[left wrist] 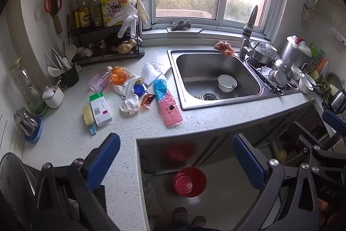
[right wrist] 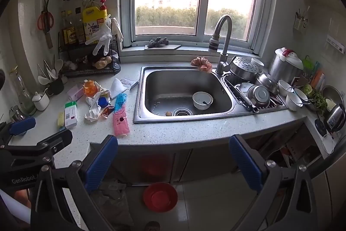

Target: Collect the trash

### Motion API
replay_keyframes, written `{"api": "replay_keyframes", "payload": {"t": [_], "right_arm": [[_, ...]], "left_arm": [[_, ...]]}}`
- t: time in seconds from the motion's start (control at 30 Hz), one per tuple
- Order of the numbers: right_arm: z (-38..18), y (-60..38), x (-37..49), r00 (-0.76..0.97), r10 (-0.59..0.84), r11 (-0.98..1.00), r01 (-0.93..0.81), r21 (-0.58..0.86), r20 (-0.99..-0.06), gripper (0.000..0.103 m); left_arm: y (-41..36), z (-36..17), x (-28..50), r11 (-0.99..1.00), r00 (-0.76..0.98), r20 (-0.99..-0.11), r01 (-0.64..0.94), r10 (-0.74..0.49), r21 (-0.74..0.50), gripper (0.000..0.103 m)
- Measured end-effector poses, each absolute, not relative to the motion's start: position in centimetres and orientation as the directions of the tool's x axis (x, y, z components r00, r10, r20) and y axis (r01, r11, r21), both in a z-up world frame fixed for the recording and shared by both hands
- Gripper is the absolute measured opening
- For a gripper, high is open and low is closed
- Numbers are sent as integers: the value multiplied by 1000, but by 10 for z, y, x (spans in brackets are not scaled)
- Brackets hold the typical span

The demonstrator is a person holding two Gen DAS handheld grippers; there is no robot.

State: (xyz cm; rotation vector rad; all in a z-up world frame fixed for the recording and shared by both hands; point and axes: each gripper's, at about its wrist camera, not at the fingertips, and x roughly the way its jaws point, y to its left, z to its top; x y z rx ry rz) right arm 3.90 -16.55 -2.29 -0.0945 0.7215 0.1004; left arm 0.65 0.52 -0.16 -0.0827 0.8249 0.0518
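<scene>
Step in hand: approach, nothing collected yet. The left gripper (left wrist: 176, 163) and right gripper (right wrist: 173, 163) stand released and empty, short of the counter (left wrist: 216, 120). The trash (left wrist: 132, 90) lies left of the sink (left wrist: 216, 77). Next move: reach 1 piece and clench.

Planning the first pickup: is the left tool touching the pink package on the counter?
Apart. The left wrist view shows bare counter between the open left tool and the pink package.
</scene>
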Motion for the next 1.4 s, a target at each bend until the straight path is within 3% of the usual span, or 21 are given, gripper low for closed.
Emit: {"api": "replay_keyframes", "payload": {"t": [1.4], "right_arm": [[-26,-175,46,719,55,991,-123,-49,-693,103]], "left_arm": [[1,-3,12,997,676,-737,-59,2,-51,103]]}}
